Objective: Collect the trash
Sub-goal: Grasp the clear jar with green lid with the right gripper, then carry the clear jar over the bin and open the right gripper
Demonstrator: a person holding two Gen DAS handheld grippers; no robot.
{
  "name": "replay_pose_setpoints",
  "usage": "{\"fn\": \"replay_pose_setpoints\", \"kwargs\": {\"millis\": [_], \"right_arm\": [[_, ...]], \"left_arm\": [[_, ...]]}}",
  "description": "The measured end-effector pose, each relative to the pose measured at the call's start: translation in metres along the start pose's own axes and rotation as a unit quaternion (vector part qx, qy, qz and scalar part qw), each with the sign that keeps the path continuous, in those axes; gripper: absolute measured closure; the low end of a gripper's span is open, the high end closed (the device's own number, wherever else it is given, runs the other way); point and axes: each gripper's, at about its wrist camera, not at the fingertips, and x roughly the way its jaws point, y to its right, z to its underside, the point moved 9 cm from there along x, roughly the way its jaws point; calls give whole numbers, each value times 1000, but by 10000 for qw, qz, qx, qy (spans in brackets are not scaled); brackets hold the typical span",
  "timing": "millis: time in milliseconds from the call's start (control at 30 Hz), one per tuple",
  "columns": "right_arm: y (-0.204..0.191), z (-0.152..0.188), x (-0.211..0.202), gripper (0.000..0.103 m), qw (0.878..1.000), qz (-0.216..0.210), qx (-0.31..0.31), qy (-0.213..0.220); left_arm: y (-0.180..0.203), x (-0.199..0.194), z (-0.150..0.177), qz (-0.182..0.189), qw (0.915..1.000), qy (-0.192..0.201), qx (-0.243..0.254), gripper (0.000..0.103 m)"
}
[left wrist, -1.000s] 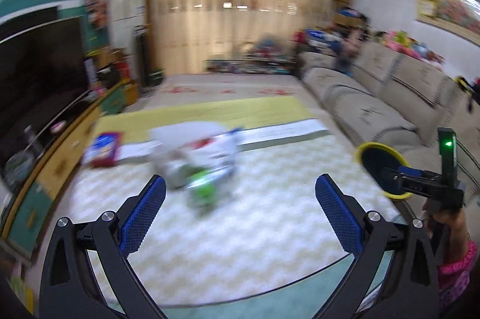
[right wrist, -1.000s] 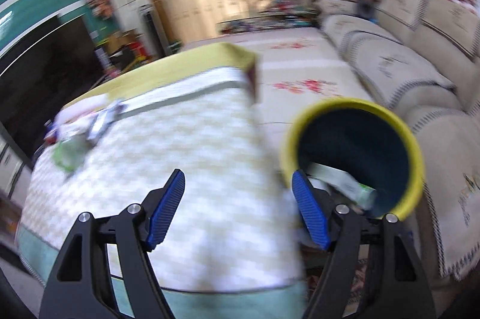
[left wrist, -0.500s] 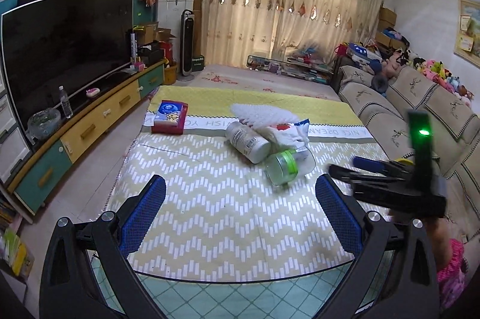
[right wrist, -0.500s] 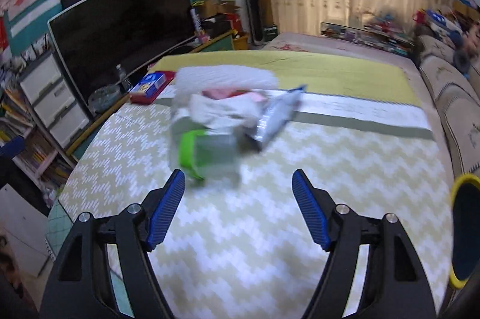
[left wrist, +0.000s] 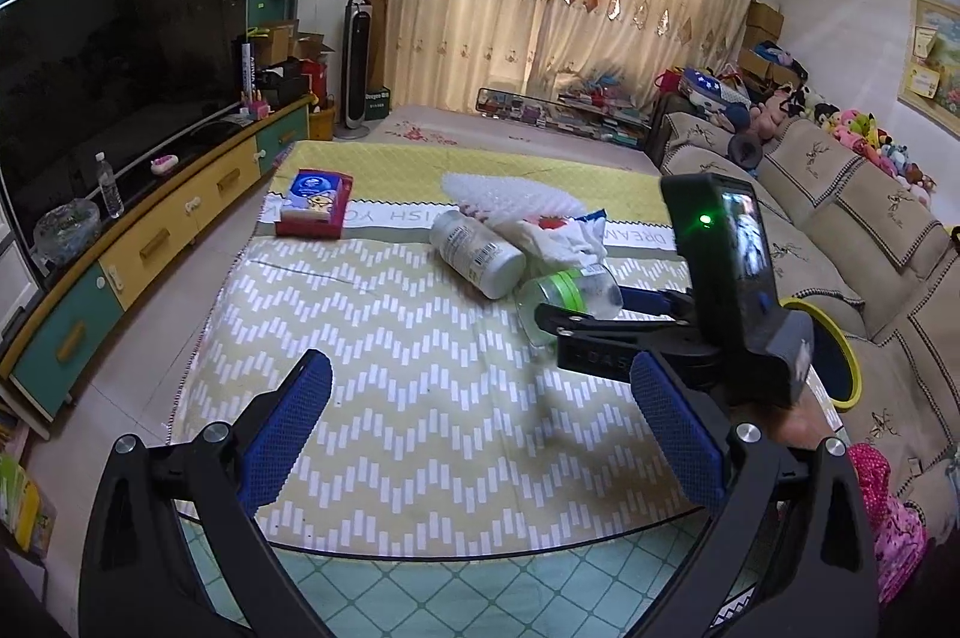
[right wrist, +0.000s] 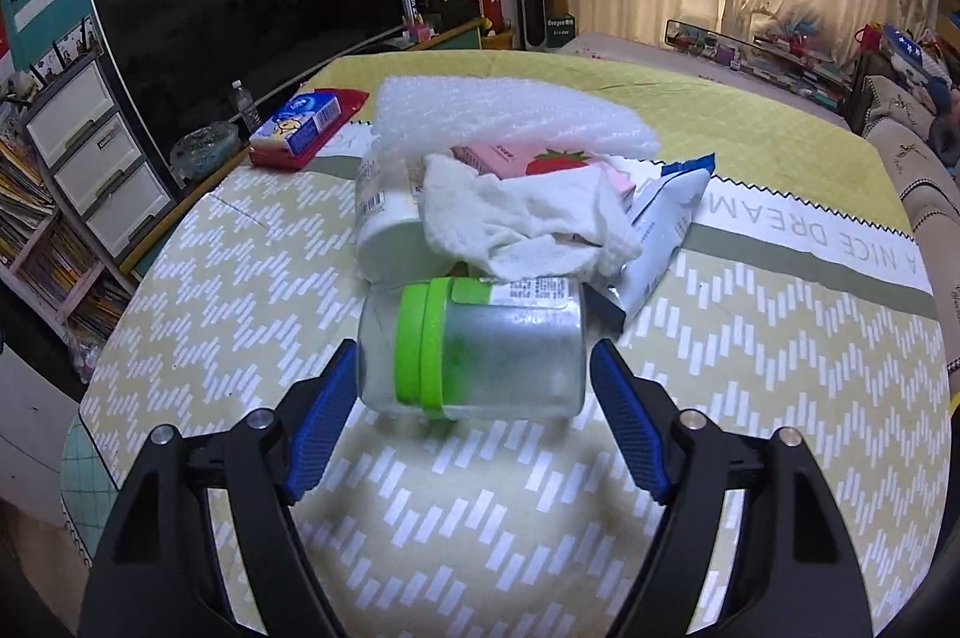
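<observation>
2 blue pads of the right tongs (right wrist: 474,422), opening, flank the green-banded jar (right wrist: 474,347); left tongs (left wrist: 480,434) released.

1. From my left wrist view, the right tool (left wrist: 576,317) covers part of the clear jar (left wrist: 570,293), so I can't tell whether its fingers touch it.
2. The yellow-rimmed bin (left wrist: 840,344) sits mostly behind that tool's body; its contents are hidden.
3. In my right wrist view, the crumpled white cloth (right wrist: 528,224) hides most of the pink carton (right wrist: 540,161) and part of the white bottle (right wrist: 387,218).
4. Label print is too small to read.
</observation>
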Motion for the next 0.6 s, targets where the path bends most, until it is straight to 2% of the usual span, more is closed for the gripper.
{"fn": "replay_pose_setpoints", "kwargs": {"millis": [200, 333, 600], "right_arm": [[-3, -4, 10, 30, 10000, 30, -15, -28], [-4, -2, 14, 34, 9999, 42, -31, -108], [5, 10, -15, 34, 9999, -105, 108, -29]], "left_arm": [[6, 4, 2, 47, 10000, -32, 31, 5], [10, 6, 4, 59, 9999, -71, 57, 5], [13, 11, 5, 100, 9998, -120, 80, 5]]}}
